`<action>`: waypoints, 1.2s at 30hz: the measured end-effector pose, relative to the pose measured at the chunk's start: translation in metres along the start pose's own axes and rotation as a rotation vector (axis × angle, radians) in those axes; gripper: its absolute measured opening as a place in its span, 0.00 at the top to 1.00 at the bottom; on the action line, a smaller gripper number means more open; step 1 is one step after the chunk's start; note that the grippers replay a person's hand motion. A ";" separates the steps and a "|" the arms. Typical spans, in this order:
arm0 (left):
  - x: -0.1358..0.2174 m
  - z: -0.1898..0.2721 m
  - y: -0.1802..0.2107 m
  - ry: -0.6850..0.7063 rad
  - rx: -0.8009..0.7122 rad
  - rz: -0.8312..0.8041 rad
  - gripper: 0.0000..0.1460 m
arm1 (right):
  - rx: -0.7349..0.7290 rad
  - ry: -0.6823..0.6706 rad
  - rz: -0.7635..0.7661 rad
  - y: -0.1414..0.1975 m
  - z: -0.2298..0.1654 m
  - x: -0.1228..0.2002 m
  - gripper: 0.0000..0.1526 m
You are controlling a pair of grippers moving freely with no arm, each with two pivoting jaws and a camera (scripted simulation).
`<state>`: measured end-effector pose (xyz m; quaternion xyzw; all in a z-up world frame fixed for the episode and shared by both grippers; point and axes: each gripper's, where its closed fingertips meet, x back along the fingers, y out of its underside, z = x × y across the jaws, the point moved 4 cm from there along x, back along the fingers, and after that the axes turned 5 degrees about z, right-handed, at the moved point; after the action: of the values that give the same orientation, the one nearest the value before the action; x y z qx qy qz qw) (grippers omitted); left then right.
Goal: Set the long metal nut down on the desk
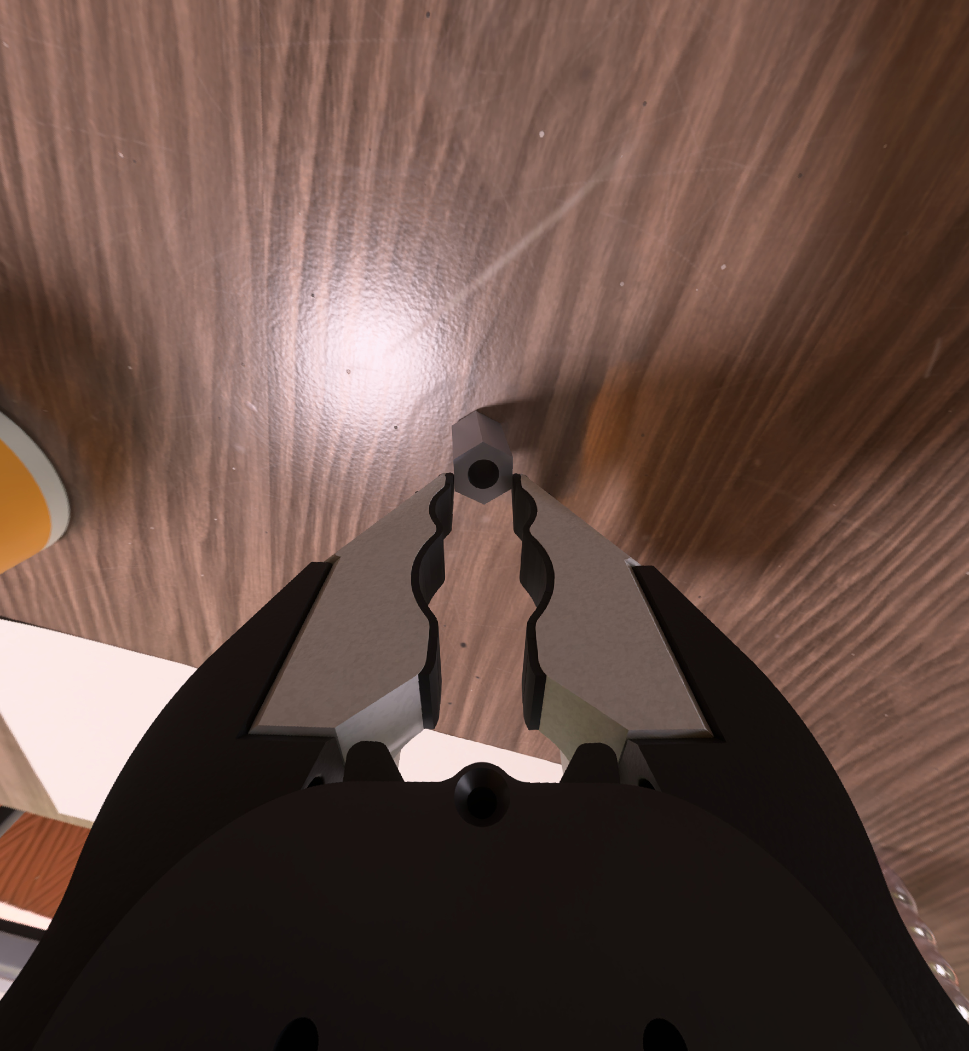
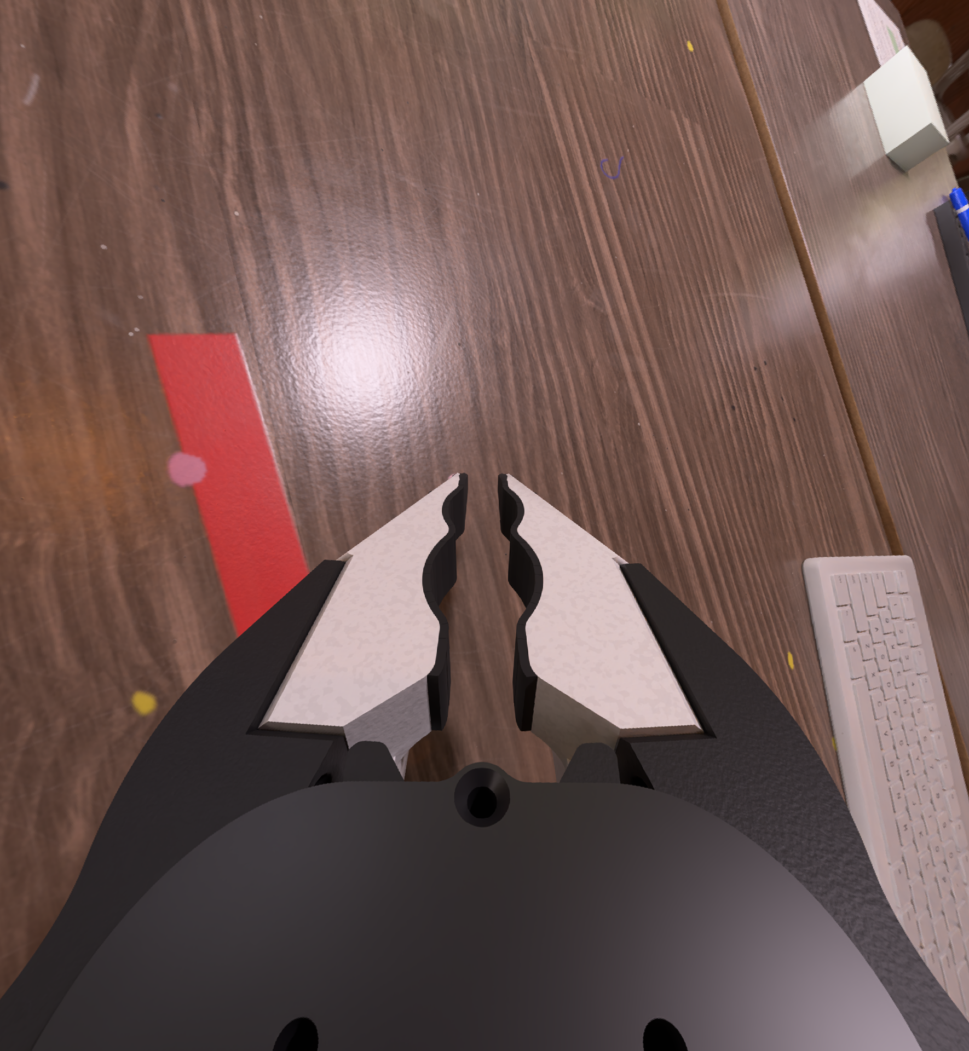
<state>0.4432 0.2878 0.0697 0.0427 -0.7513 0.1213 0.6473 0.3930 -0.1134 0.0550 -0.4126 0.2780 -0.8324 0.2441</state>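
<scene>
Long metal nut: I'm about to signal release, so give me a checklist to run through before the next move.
1. Grey hexagonal long metal nut sits between the left gripper fingertips: ok.
2. Nut touching the brown wooden desk: cannot tell; its shadow lies close behind it.
3. Desk around the nut free of clutter: ok; the orange-and-white round object lies far to the side.
4. Right gripper holds nothing: ok.
5. Right gripper away from the nut: ok; the nut doesn't show in its view.

Brown wooden desk (image 2: 471, 170) with a shiny spot, red strip (image 2: 220, 455) lying flat on it, white keyboard (image 2: 914, 768) at the side, white box (image 2: 906, 111) far off
</scene>
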 end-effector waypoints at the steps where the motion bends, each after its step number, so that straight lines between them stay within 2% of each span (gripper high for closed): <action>1: 0.000 0.000 0.001 0.019 0.007 -0.003 0.86 | 0.000 -0.001 -0.002 0.001 0.000 0.000 0.93; 11: 0.004 0.013 0.003 0.234 0.057 0.024 0.86 | -0.008 -0.014 -0.009 0.003 0.000 -0.001 0.93; 15: 0.010 0.016 0.000 0.255 0.056 0.059 0.84 | -0.009 -0.017 -0.011 0.004 -0.001 -0.001 0.93; 23: 0.024 0.028 0.008 0.225 0.064 0.062 0.82 | -0.010 -0.018 -0.014 0.004 -0.001 -0.001 0.93; 28: 0.037 0.055 0.030 0.187 0.043 -0.037 0.87 | -0.014 -0.020 -0.018 0.006 -0.001 0.000 0.93; 31: 0.044 0.060 0.030 0.156 0.048 0.006 0.90 | -0.014 -0.028 -0.018 0.006 -0.001 -0.002 0.93; 34: 0.040 0.052 0.021 0.112 0.058 0.054 0.88 | -0.009 -0.037 -0.018 0.004 -0.002 -0.005 0.93; 36: 0.030 0.049 0.016 0.141 0.047 0.058 0.85 | -0.001 -0.037 -0.022 0.004 -0.003 -0.005 0.93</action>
<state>0.3873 0.2947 0.0907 0.0272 -0.7016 0.1604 0.6937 0.3938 -0.1119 0.0481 -0.4311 0.2695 -0.8271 0.2395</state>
